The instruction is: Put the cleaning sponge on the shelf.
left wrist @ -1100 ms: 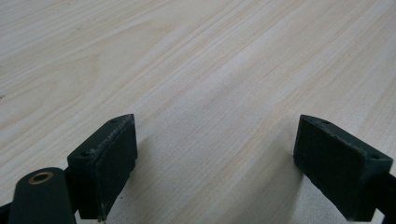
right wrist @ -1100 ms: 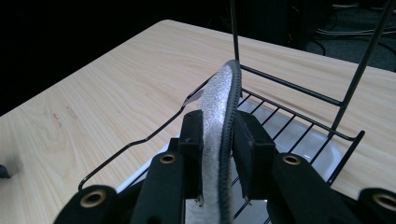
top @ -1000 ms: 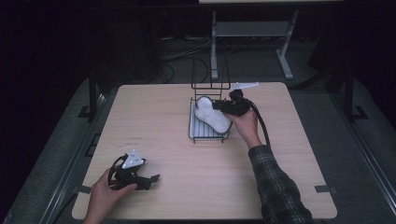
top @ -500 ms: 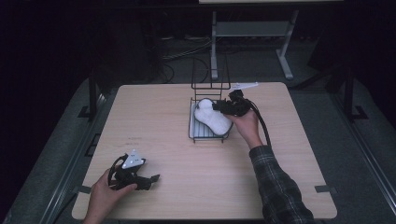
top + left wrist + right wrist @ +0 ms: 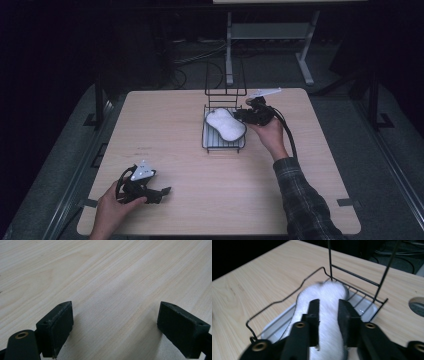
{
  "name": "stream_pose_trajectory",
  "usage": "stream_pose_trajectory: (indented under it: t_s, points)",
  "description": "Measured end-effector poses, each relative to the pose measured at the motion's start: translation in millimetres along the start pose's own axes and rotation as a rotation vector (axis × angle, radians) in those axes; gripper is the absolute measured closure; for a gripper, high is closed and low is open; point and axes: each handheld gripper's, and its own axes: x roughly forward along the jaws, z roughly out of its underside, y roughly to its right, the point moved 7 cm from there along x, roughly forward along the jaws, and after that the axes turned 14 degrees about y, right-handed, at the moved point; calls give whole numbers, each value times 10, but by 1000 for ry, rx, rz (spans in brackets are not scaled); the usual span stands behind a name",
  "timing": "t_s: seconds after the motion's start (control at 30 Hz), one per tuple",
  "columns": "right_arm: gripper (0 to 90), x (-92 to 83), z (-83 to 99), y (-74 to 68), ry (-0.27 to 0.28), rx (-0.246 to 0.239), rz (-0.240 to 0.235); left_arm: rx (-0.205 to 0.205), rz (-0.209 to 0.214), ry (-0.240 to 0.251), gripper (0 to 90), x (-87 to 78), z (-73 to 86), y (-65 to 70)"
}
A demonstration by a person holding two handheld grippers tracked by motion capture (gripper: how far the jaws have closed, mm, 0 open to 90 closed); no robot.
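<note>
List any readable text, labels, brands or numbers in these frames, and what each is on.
None. No legible text on the table, the wire rack, the white fuzzy object, the left gripper or the right gripper.

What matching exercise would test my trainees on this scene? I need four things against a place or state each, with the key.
Things:
1. left gripper
2. right gripper
3. white sponge
4. wire rack

Places or states:
A. black, stands near the middle of the table's far side
B. jaws wide apart over bare wood at the near left corner
C. lies in the rack, pinched between two jaws
D. jaws closed on something white and soft

Pairs: 1-B, 2-D, 3-C, 4-A
</note>
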Motion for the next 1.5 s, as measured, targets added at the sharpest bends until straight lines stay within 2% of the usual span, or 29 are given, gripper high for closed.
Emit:
stream_pose_trajectory:
  t_s: [0.17,0.4,0.57,0.67,1.07,1.37,1.5]
  points:
    - [894,-62,68,79,-8,-8,17,-1,0,0,128,0,0,1]
    - [896,-74,243,203,-62,-4,47,-3,0,1,128,1,0,3]
    - [895,-48,285,266,-69,-4,75,-3,1,1,128,1,-1,2]
    - [895,-30,295,277,-72,-8,75,-3,1,1,128,1,-1,2]
    - [895,2,337,129,-109,-30,11,-3,0,1,128,1,0,2]
    - [895,89,412,-47,-156,-63,-38,-3,0,1,128,1,0,2]
    - [895,96,440,-139,-163,-63,-63,-2,0,1,128,1,0,2]
